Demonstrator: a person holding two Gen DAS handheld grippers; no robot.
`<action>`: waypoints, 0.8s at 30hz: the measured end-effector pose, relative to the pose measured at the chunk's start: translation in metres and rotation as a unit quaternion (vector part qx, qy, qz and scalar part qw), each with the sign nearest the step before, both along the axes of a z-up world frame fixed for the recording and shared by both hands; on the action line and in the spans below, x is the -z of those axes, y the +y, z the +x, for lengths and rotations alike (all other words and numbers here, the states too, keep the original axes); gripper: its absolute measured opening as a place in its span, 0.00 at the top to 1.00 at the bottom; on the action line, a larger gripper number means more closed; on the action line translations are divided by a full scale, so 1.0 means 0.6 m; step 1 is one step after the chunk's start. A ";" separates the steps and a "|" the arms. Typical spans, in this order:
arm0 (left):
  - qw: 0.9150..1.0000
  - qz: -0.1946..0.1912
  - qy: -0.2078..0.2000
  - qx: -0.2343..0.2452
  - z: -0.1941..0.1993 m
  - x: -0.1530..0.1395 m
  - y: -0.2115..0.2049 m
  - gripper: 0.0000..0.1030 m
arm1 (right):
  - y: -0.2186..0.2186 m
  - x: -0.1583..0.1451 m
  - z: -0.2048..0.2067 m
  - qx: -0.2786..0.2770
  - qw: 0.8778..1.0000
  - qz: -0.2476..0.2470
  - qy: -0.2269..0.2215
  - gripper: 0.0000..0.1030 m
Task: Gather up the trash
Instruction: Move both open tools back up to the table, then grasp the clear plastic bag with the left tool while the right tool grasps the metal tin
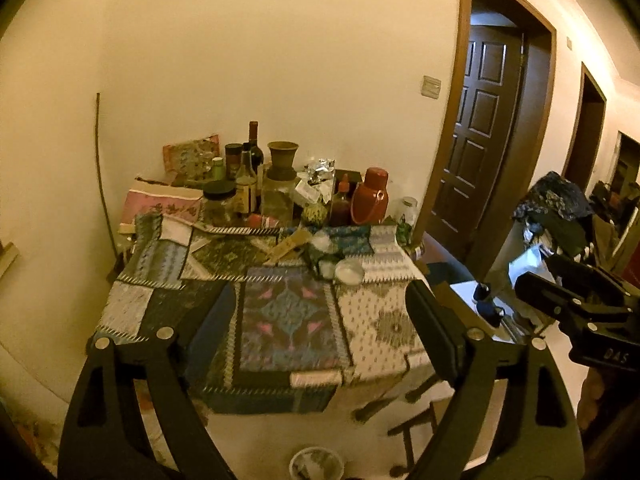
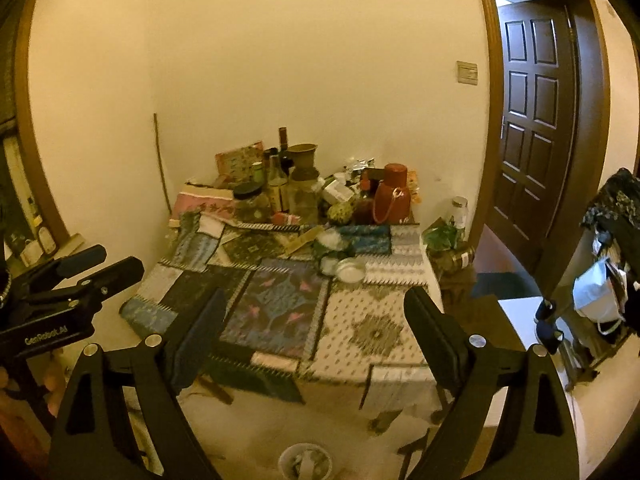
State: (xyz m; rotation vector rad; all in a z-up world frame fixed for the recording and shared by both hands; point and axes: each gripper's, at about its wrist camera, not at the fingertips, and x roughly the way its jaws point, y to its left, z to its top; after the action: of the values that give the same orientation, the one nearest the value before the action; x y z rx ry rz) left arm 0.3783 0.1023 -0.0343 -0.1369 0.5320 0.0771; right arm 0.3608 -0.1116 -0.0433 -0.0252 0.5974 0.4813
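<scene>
A table under a patchwork cloth (image 1: 288,316) stands against the wall ahead. White crumpled scraps and a round clear lid (image 1: 348,270) lie near its middle, and the lid (image 2: 350,270) also shows in the right wrist view. Crumpled foil and paper (image 1: 318,176) sit among the jars at the back. A small white-lined bin (image 1: 316,464) (image 2: 306,462) stands on the floor below the table's front edge. My left gripper (image 1: 322,314) hovers open and empty before the table. My right gripper (image 2: 316,320) is likewise open and empty, beside the left one.
Bottles, jars, a clay vase and a red thermos (image 1: 370,196) crowd the table's back. A dark door (image 1: 480,128) stands open on the right. A rack heaped with clothes (image 1: 556,208) and a low white stand (image 2: 520,312) lie to the right. Stool legs (image 1: 416,420) show under the table.
</scene>
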 end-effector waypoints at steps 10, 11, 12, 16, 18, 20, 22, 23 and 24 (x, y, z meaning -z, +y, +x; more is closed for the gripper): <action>1.000 0.008 0.009 -0.017 0.158 0.006 -0.036 0.16 | -0.032 0.005 0.143 -0.013 1.000 0.008 0.015 0.14; 1.000 0.007 0.011 -0.017 0.171 0.010 -0.037 0.16 | -0.033 0.009 0.156 -0.014 1.000 0.010 0.019 0.14; 1.000 0.006 0.014 -0.017 0.182 0.015 -0.038 0.16 | -0.033 0.015 0.171 -0.013 1.000 0.010 0.025 0.14; 0.999 0.006 0.038 -0.009 0.237 0.037 -0.036 0.16 | -0.030 0.037 0.216 -0.005 0.999 0.011 0.052 0.14; 0.999 0.005 0.045 -0.004 0.261 0.047 -0.029 0.16 | -0.025 0.048 0.237 0.001 0.998 0.014 0.065 0.14; 0.999 0.003 0.052 0.004 0.286 0.059 -0.018 0.16 | -0.016 0.059 0.257 0.010 0.997 0.013 0.078 0.14; 0.998 0.004 0.061 0.016 0.317 0.071 -0.003 0.16 | -0.006 0.070 0.278 0.021 0.996 0.012 0.089 0.14; 0.998 0.005 0.064 0.024 0.334 0.076 0.007 0.16 | 0.000 0.075 0.288 0.027 0.995 0.012 0.094 0.14; 0.997 0.006 0.066 0.030 0.343 0.080 0.013 0.16 | 0.007 0.082 0.297 0.034 0.994 0.012 0.099 0.14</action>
State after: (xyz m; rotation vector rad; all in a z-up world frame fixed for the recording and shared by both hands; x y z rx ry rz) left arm 0.5842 0.1098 -0.0825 -0.1055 0.6670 0.0316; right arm 0.5392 -0.1073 -0.0923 0.0663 0.7841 0.4275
